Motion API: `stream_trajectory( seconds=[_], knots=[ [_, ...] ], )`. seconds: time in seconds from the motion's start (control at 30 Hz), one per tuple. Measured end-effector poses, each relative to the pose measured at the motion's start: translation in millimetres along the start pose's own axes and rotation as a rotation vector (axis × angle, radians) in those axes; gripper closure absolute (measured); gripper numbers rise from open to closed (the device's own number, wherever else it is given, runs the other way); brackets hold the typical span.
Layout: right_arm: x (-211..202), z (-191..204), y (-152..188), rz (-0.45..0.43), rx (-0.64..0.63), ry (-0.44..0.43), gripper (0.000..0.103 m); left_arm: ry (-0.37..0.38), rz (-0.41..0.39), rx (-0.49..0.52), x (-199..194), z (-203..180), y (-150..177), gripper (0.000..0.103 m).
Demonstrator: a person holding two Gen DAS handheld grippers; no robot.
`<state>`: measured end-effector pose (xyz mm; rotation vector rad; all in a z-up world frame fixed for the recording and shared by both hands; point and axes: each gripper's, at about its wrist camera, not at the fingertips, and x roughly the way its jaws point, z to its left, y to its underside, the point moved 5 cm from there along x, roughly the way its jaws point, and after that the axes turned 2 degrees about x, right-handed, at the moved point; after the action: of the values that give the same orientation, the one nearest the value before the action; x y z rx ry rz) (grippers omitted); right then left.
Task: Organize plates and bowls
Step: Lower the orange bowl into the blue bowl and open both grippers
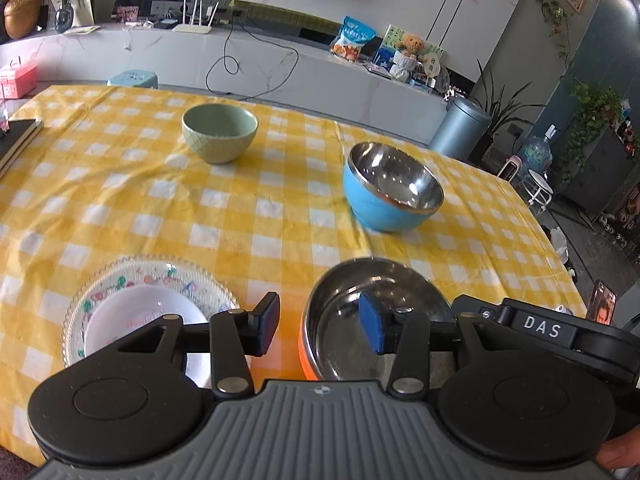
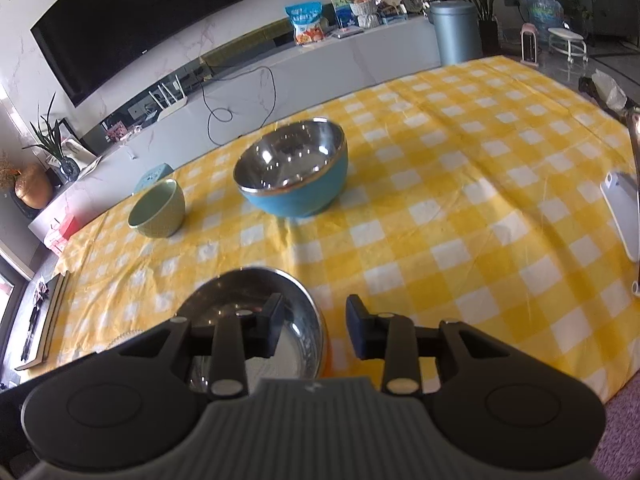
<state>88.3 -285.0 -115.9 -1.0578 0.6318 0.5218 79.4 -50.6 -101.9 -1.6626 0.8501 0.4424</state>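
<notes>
While both jaws gape, the orange bowl (image 1: 340, 328) straddles the left hand-held gripper (image 1: 320, 330).

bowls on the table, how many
3 for sure: green bowl at the far side, blue bowl mid-table, orange steel bowl nearest the grippers. A white dish on the glass plate might be another.

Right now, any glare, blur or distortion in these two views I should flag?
Left wrist: fisheye bends the room's edges; daylight glints inside the blue bowl and orange bowl; the left gripper is sharp. Right wrist: strong curvature in the TV; reflections in the blue bowl; bright tablecloth, no blown-out areas.
</notes>
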Motion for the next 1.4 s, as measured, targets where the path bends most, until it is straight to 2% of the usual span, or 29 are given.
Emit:
stream_trajectory(
  seconds=[0.37, 0.73, 1.07, 1.4],
  knots=[
    [9, 5, -32, -0.049, -0.033, -0.004, 0.065, 0.003, -0.027, 0.068, 12, -11, -45, 0.052],
    [38, 6, -66, -0.057, -0.038, -0.008, 0.061, 0.048, -0.013, 0.099, 50, -32, -77, 0.052],
    [75, 1, -103, -0.064, -0.042, 0.040, 0.061, 0.038, 0.028, 0.139, 99, -39, -106, 0.052],
    [123, -6, -116, -0.002, -0.030, 0.109, 0.061, 0.020, 0.111, 0.168, 150, -39, -115, 0.052]
  ],
)
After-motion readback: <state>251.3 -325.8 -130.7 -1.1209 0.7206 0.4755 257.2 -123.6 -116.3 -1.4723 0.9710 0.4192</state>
